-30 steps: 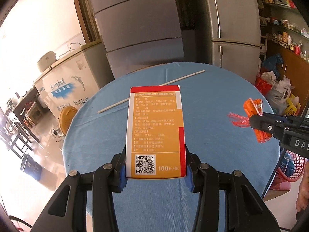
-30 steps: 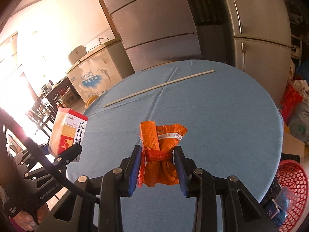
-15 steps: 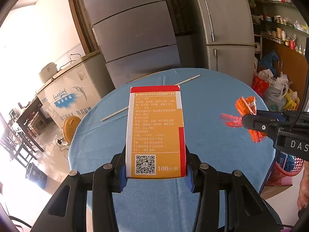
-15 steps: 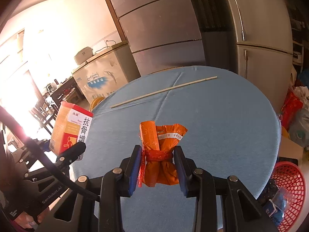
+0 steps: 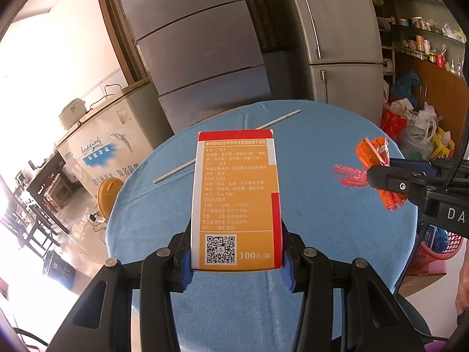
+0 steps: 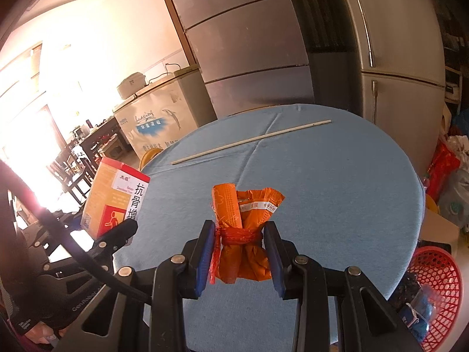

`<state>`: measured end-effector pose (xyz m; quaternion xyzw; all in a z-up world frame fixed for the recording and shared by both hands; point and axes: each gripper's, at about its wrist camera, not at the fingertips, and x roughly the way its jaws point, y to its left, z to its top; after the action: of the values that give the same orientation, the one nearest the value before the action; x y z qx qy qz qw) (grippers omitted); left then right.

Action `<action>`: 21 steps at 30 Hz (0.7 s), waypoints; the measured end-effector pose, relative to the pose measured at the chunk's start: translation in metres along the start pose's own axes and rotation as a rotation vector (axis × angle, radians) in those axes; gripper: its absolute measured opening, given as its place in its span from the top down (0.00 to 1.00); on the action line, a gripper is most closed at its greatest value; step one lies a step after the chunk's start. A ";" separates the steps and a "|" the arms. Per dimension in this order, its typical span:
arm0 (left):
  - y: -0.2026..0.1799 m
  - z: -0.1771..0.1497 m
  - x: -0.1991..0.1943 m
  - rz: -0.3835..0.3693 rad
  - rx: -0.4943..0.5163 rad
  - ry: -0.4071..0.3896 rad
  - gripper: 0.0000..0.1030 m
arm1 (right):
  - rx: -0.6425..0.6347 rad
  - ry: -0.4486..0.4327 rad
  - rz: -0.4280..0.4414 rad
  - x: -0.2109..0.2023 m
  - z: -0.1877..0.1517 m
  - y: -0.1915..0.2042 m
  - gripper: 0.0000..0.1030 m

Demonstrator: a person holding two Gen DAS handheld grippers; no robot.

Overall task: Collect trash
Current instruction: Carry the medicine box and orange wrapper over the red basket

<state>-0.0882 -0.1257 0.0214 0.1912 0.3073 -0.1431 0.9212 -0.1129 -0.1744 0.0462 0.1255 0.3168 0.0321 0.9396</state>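
Note:
My left gripper [image 5: 236, 261] is shut on an orange and red medicine box [image 5: 236, 199], held upright above the near edge of the round blue table [image 5: 322, 223]. The box also shows in the right wrist view [image 6: 115, 202], at the left. My right gripper [image 6: 239, 259] is shut on an orange wrapper bundle [image 6: 243, 234] tied with red netting. That bundle also shows in the left wrist view [image 5: 378, 173], at the right. A thin white stick [image 6: 252, 140] lies on the far part of the table.
A red plastic basket [image 6: 433, 290] with blue trash in it stands on the floor at the table's right. Grey refrigerators [image 5: 331, 44] stand behind the table. A white chest freezer [image 5: 105, 143] stands at the left. Bags [image 5: 410, 129] are piled at the right.
Both grippers have drawn back and up from the table with their loads still held; the table looks smaller and farther. The basket shows more in the right wrist view.

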 end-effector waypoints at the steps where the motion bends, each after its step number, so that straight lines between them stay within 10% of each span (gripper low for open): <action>1: -0.001 0.000 0.000 -0.001 0.003 0.000 0.53 | -0.001 -0.001 0.000 -0.001 -0.001 0.000 0.64; 21: -0.014 0.000 0.004 -0.013 0.050 0.016 0.53 | 0.047 -0.002 -0.004 -0.006 -0.011 -0.021 0.64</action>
<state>-0.0909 -0.1389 0.0155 0.2134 0.3122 -0.1550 0.9127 -0.1251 -0.1932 0.0359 0.1470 0.3168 0.0225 0.9368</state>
